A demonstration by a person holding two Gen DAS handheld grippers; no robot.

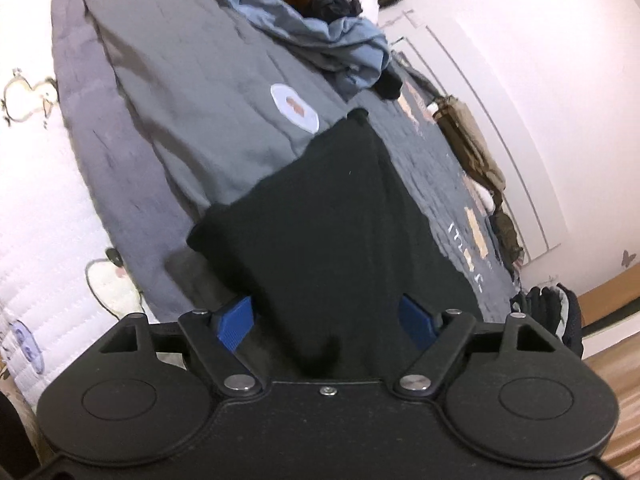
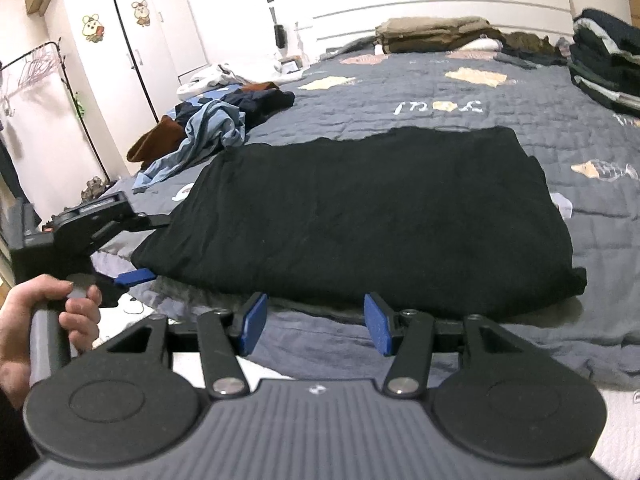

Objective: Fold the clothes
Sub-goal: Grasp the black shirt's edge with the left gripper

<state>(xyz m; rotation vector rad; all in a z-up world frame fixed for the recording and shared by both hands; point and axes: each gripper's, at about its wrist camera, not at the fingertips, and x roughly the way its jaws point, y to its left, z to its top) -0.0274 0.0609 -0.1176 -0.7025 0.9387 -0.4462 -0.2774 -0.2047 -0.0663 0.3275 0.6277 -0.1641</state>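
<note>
We put the left gripper [image 1: 327, 322], fingers apart, around the black garment's [image 2: 360, 208] end; our right gripper [image 2: 316, 322] waits with fingers apart. We should pinch every layer.

Folded black garment [image 2: 356, 216] flat on grey quilt [image 2: 440, 92], right gripper [image 2: 316, 324] parted just before its near edge

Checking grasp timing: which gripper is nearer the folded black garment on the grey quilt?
Left. The left gripper straddles an end of the folded black garment, jaws open. The right gripper hangs just short of its near edge.
</note>
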